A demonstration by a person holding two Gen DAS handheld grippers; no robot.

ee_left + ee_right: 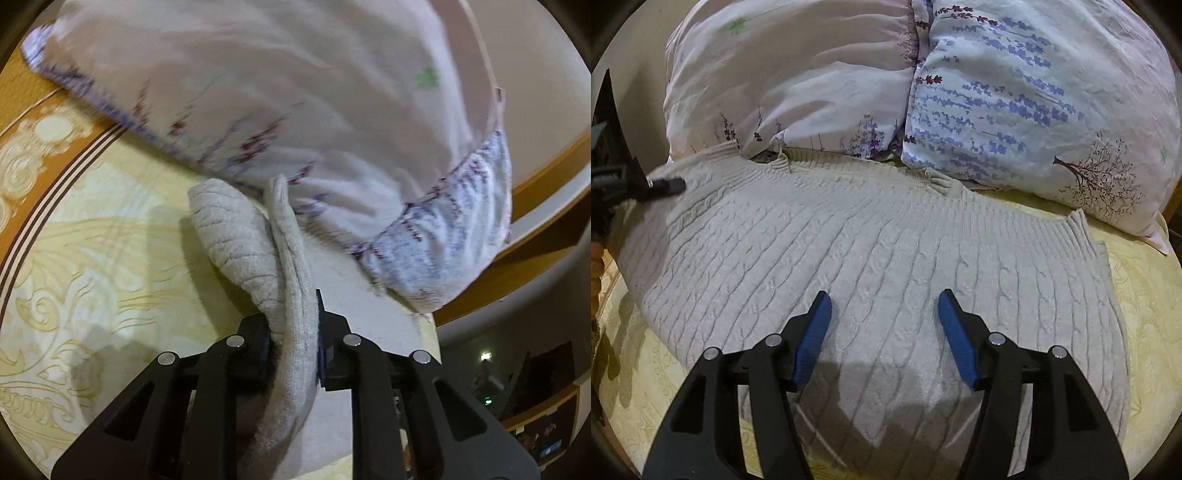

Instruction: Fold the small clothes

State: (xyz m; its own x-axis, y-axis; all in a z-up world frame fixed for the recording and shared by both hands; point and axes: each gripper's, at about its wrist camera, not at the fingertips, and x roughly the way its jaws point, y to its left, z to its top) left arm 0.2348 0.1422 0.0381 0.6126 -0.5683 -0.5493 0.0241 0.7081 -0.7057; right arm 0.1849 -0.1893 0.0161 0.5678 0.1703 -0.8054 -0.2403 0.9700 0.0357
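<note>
A cream cable-knit sweater (886, 240) lies spread flat on the bed, its ribbed edge toward the pillows. In the right wrist view my right gripper (882, 306) is open over the sweater's near middle, its blue pads (812, 332) wide apart with only flat knit below them. In the left wrist view my left gripper (295, 325) is shut on a bunched fold of the sweater (251, 240), which rises off the bed cover between the jaws. The left gripper (670, 186) also shows at the sweater's far left corner in the right wrist view.
Two floral pillows, one pinkish white (794, 81) and one with blue sprigs (1034, 92), lean just behind the sweater. The big pillow (295, 92) fills the upper left wrist view. A yellow patterned bed cover (1137, 288) lies underneath, with a wooden bed frame (546, 184) at the right.
</note>
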